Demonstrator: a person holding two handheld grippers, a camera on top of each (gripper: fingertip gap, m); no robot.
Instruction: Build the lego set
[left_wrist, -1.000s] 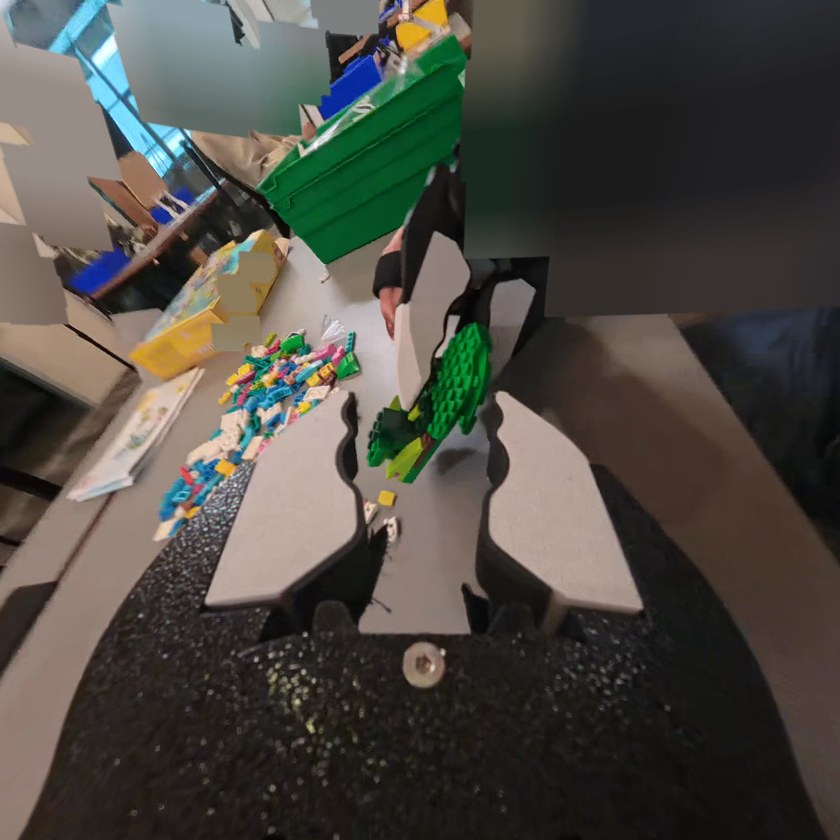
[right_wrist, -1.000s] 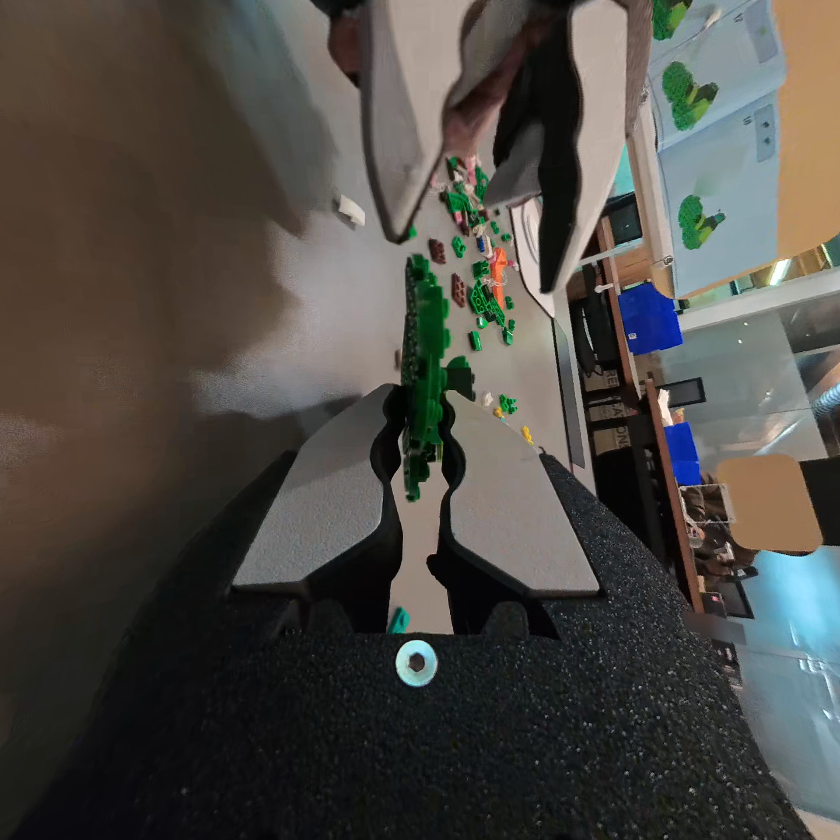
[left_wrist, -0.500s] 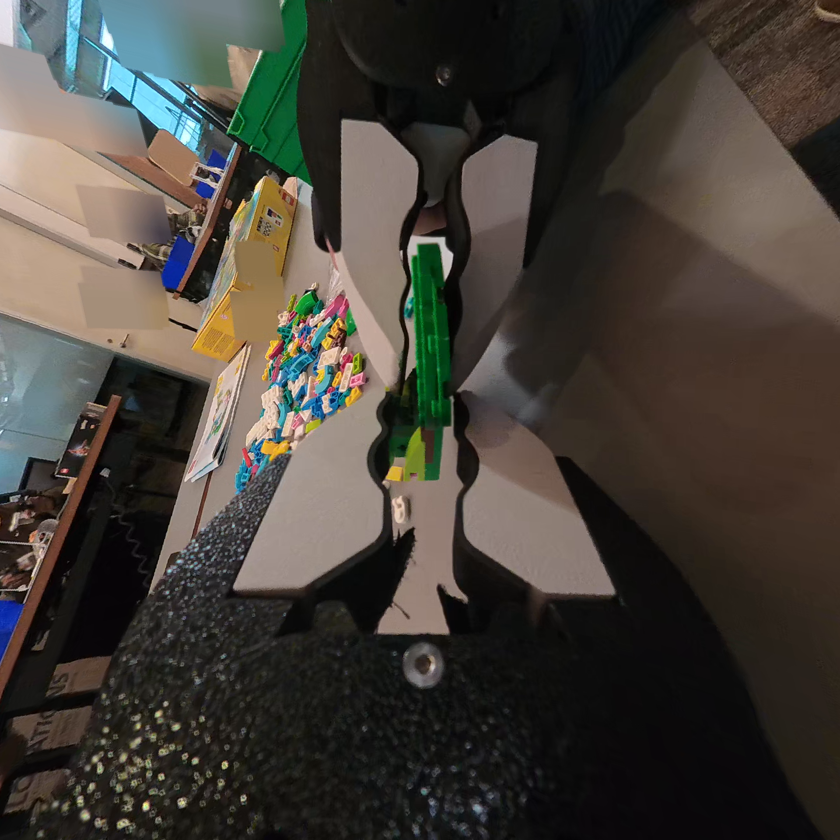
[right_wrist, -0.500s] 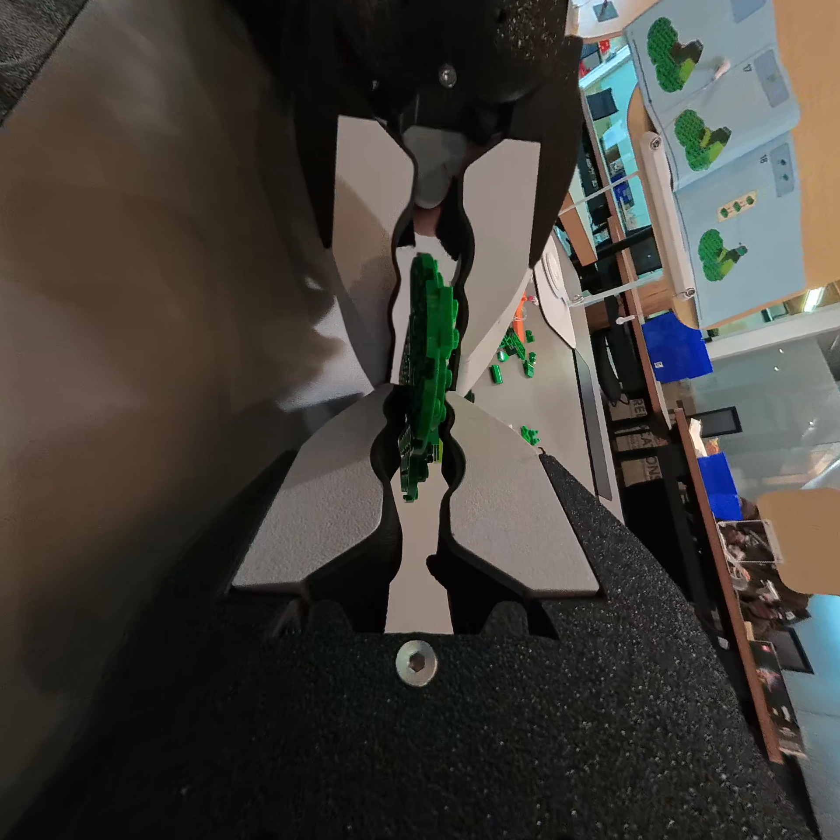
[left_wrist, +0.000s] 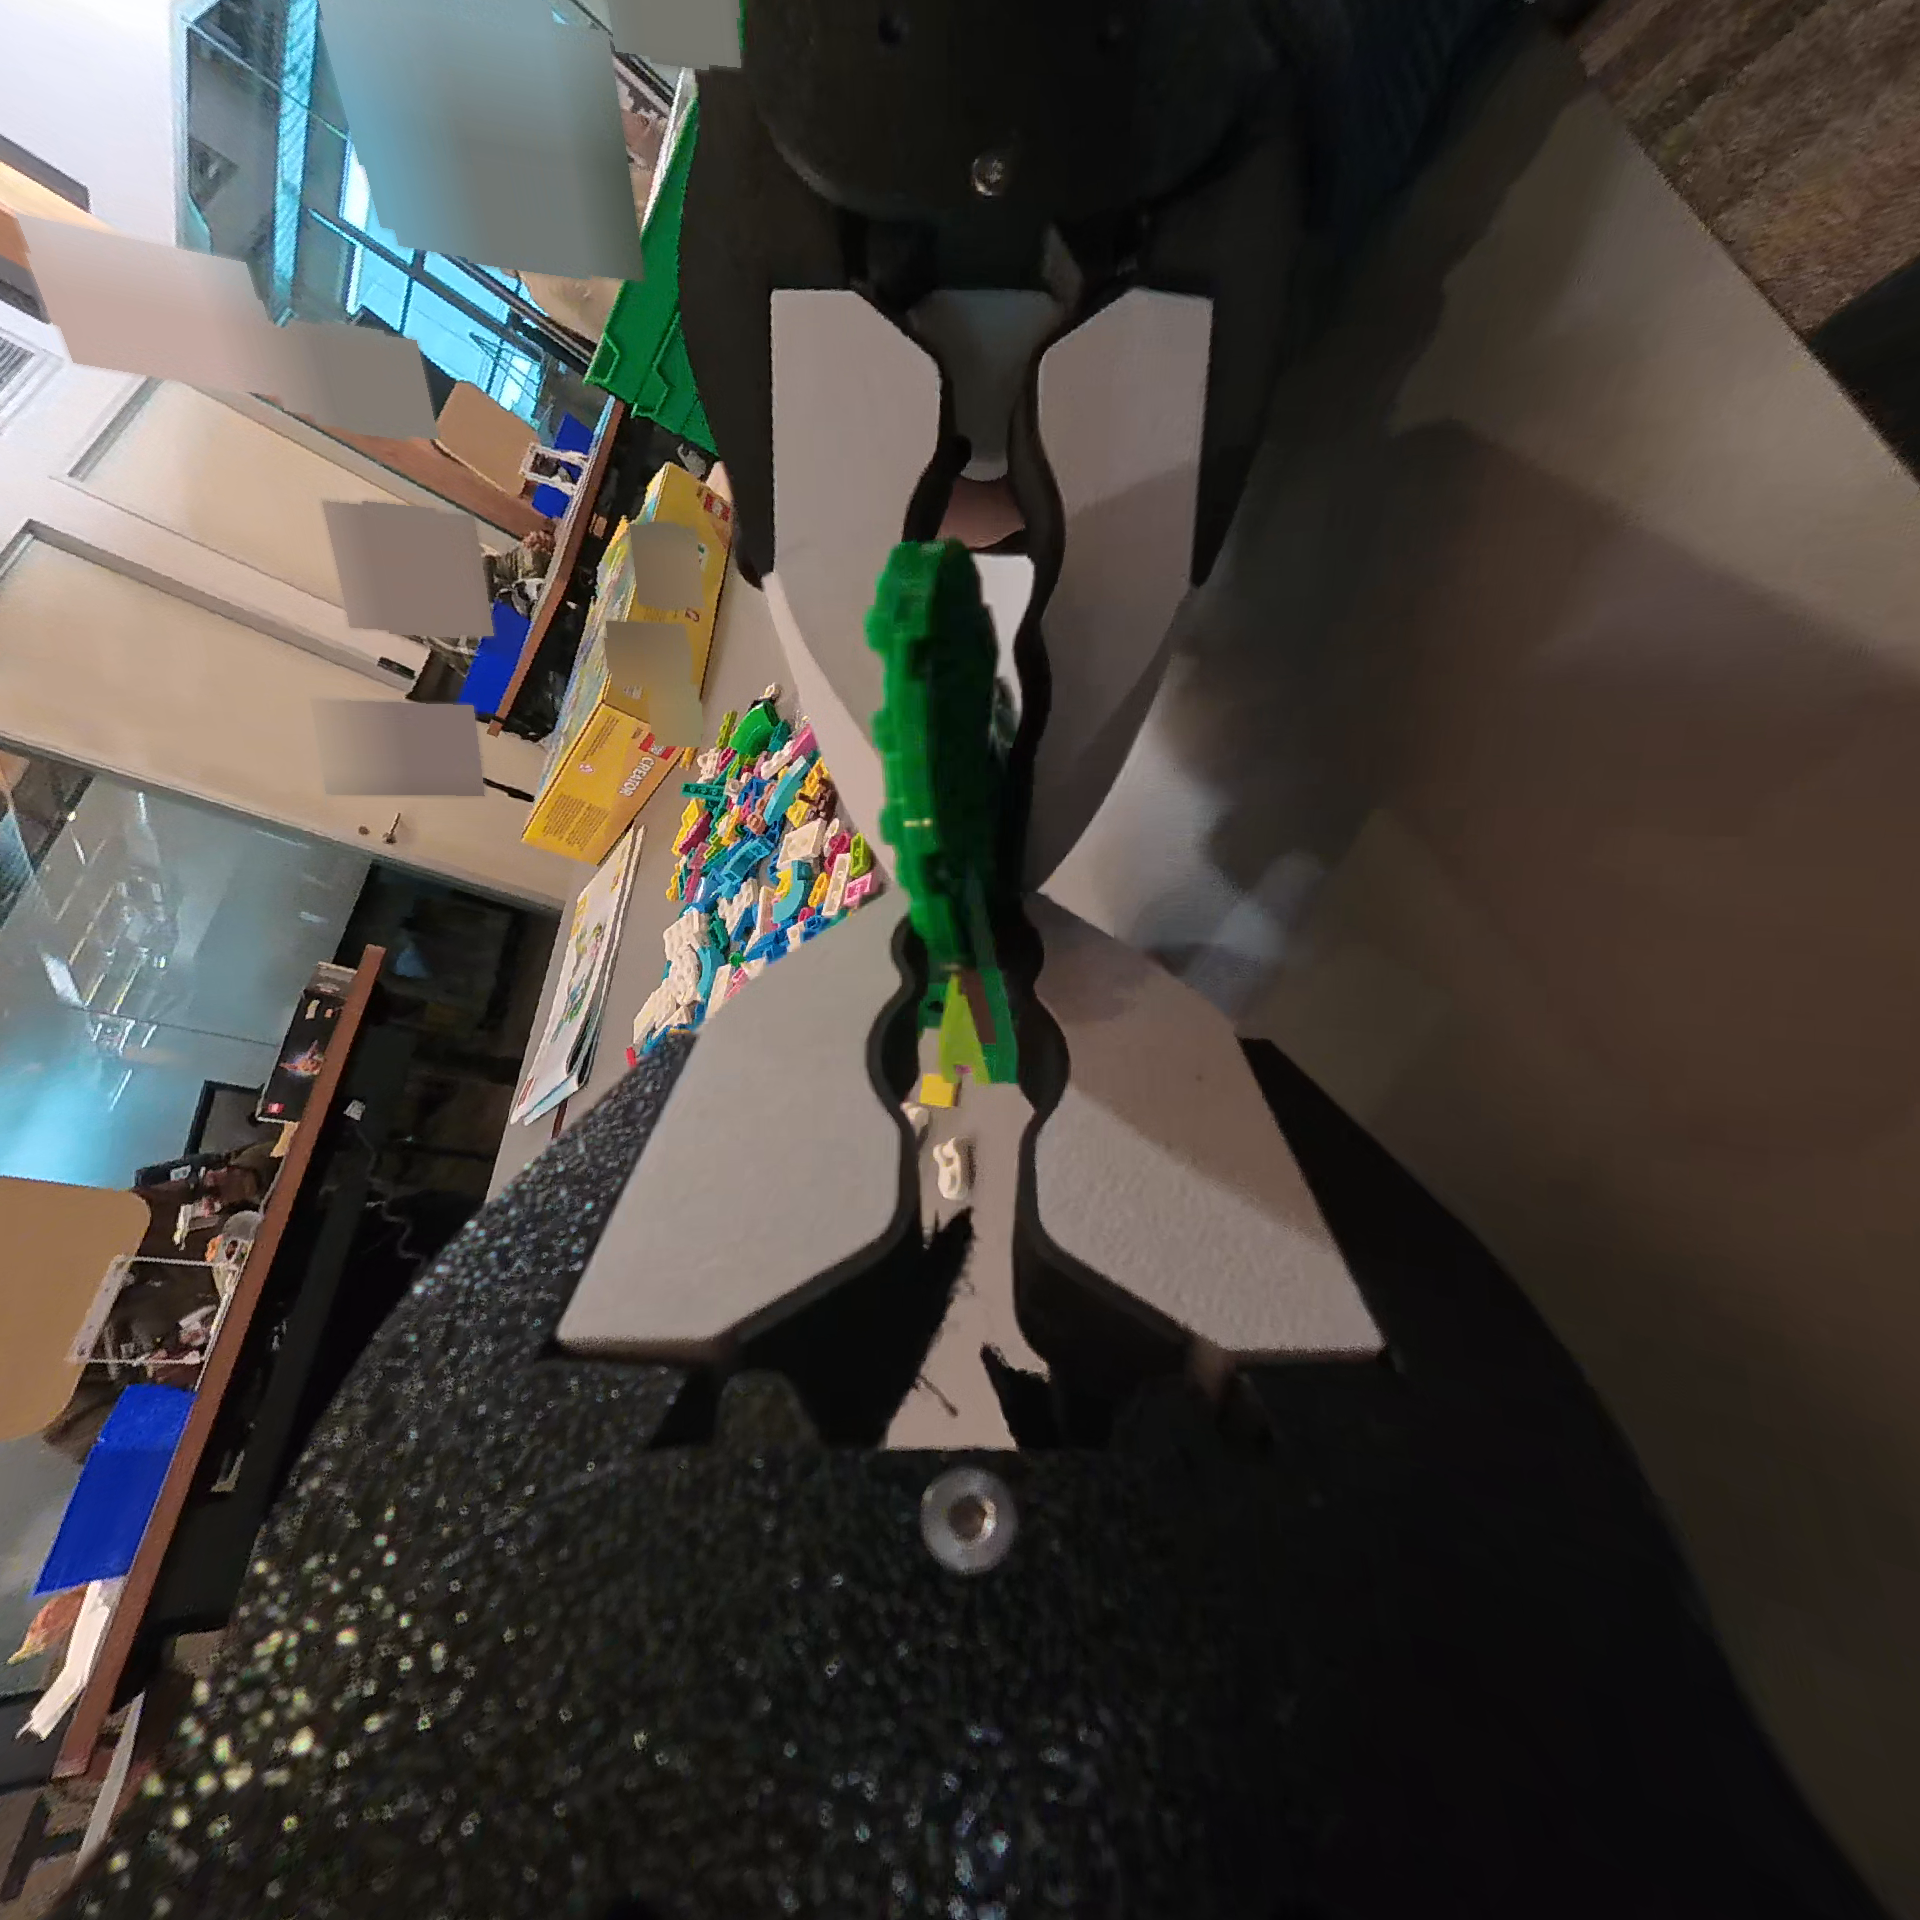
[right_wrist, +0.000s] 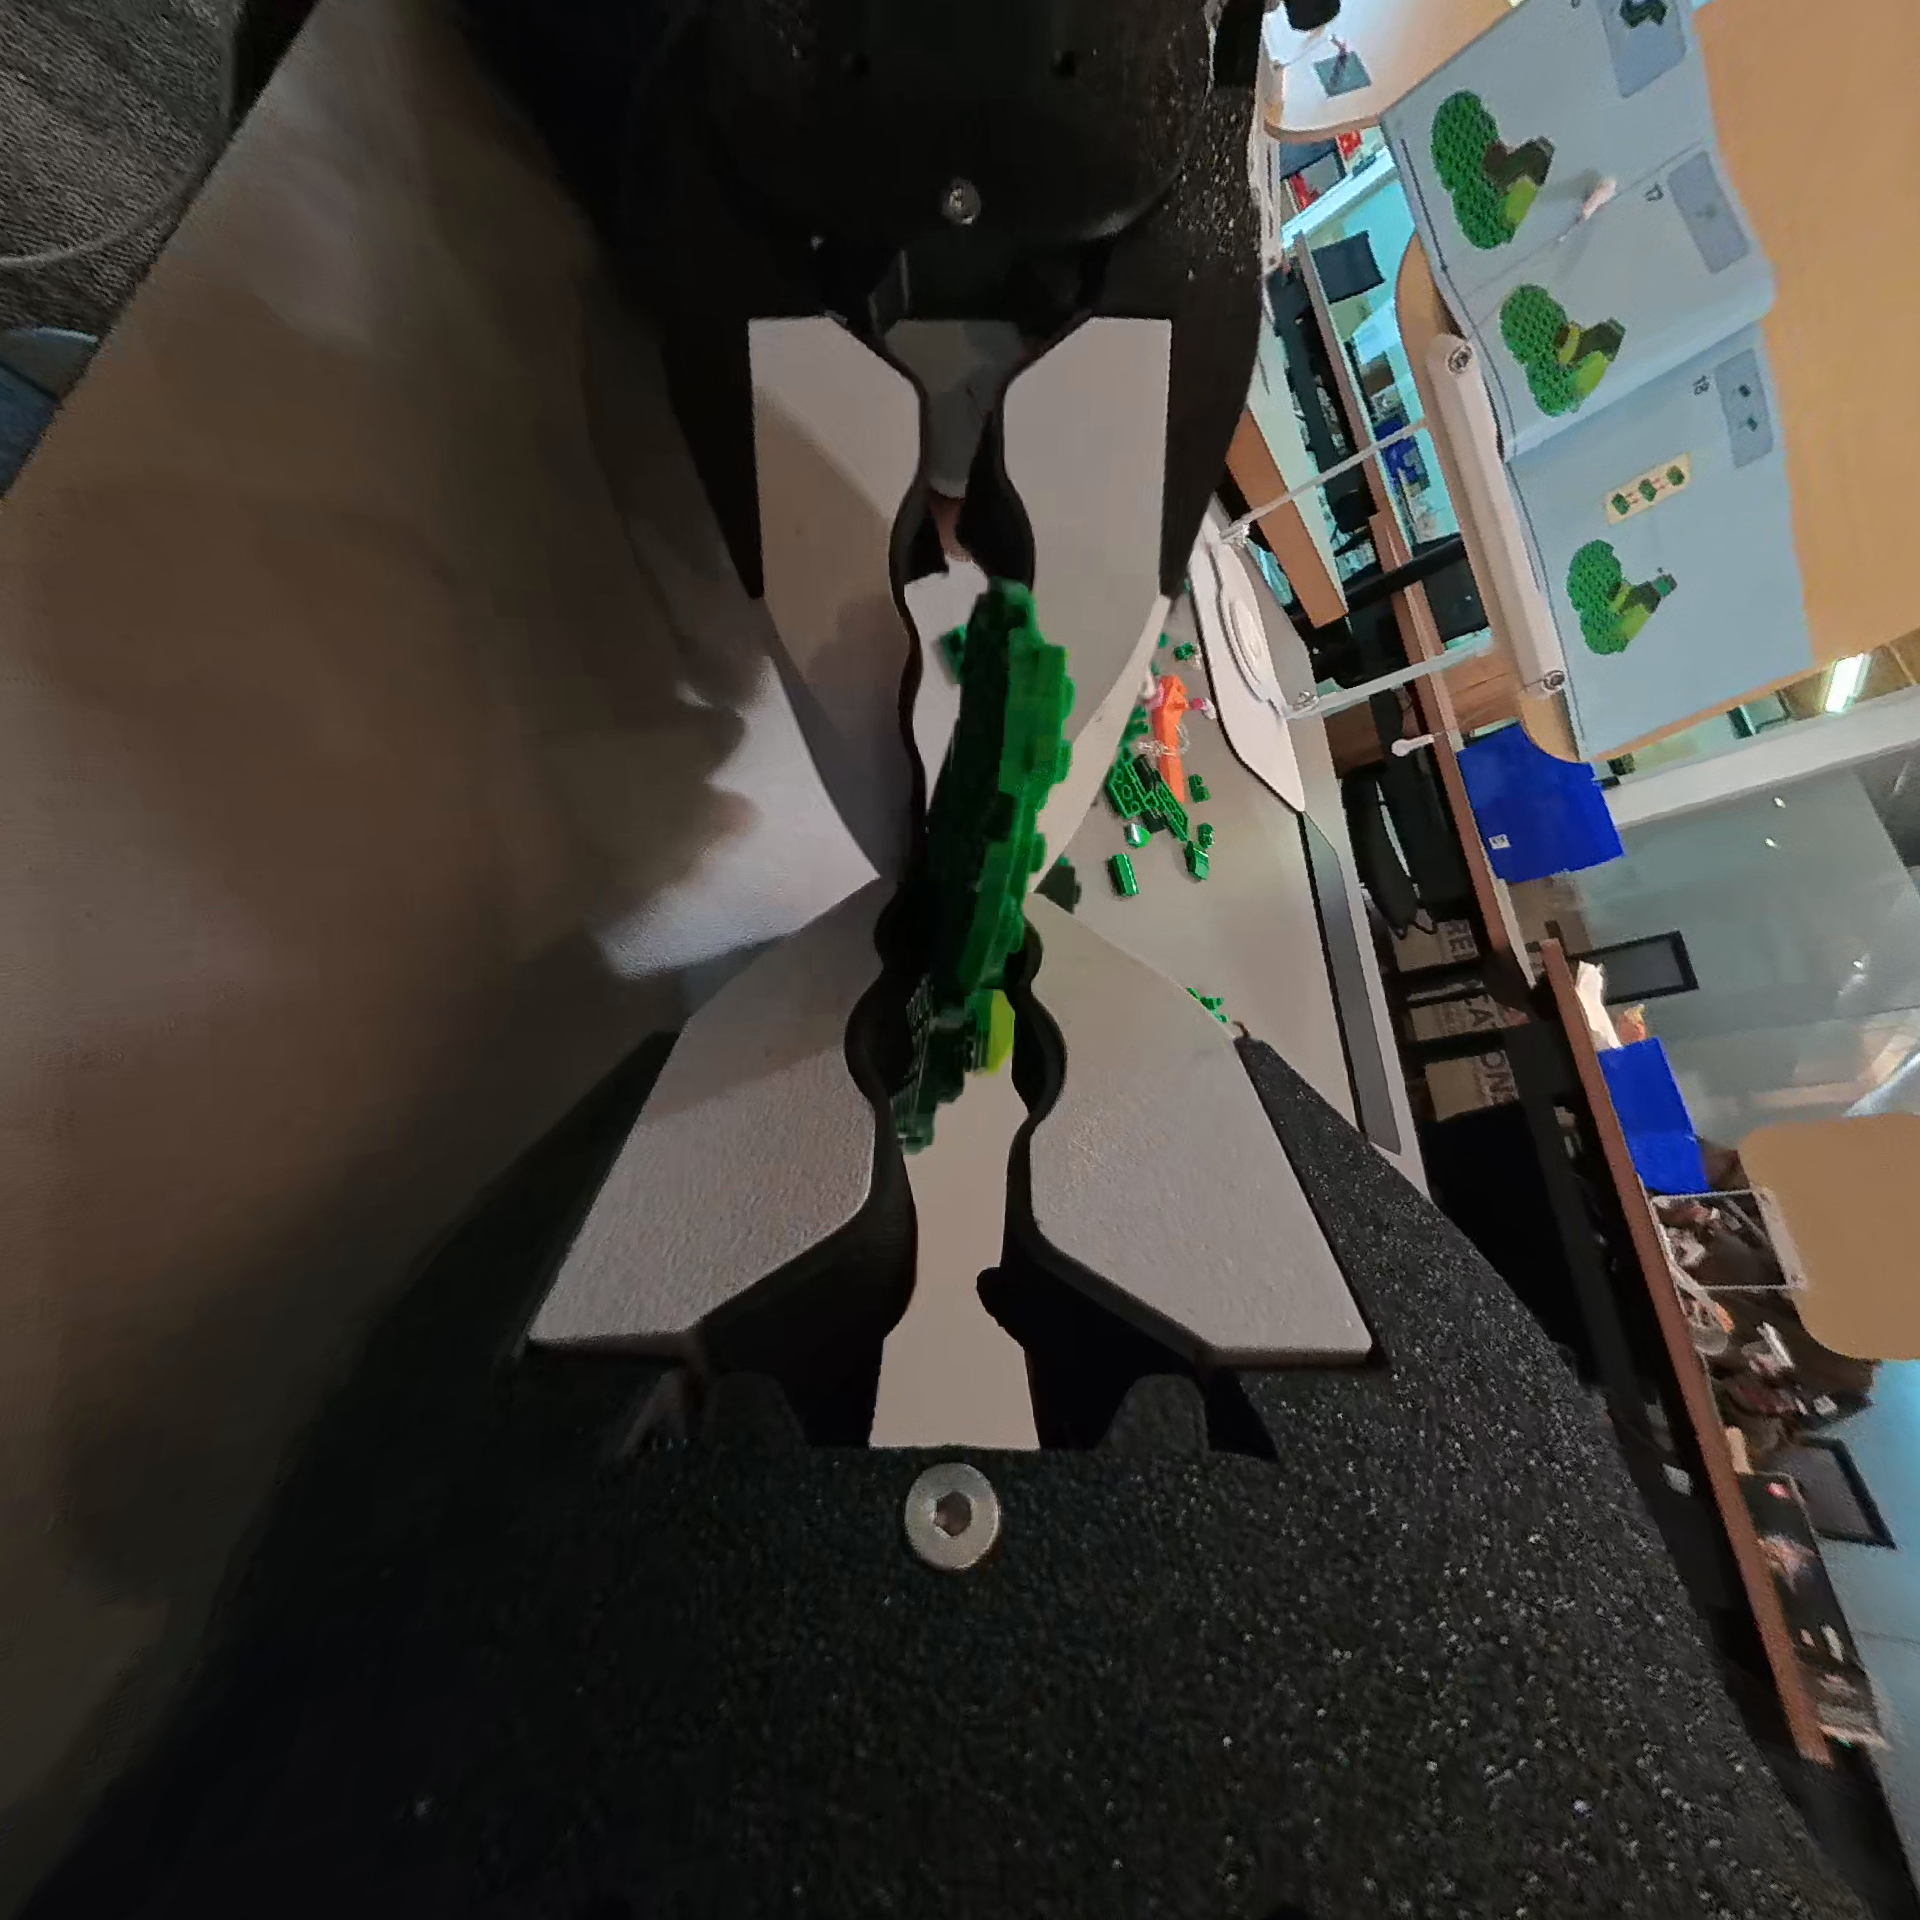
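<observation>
A flat green lego build (left_wrist: 935, 748) with lime and brown pieces at one end is held edge-on above the grey table (left_wrist: 1558, 935). My left gripper (left_wrist: 966, 935) is shut on its lime end. My right gripper (right_wrist: 956, 935) is shut on the opposite edge of the same build (right_wrist: 997, 790), which leans slightly to the right in that view. The two grippers face each other tip to tip. The right gripper (left_wrist: 987, 582) shows at the top of the left wrist view, and the left gripper (right_wrist: 966, 644) at the top of the right wrist view.
A pile of coloured bricks (left_wrist: 769, 831), a yellow box (left_wrist: 634, 727), a booklet (left_wrist: 582, 987) and a green crate (left_wrist: 644, 343) lie to the left. Small white and yellow pieces (left_wrist: 951, 1164) lie below the left gripper. Loose green bricks (right_wrist: 1153, 800) and propped instruction pages (right_wrist: 1621, 416) are on the right. Left and right tips are no more than a few centimetres apart.
My left gripper was open and apart from the build. It rolled on its side, came up tip to tip with the right gripper and shut on the build's lime end. The build now leans slightly.
</observation>
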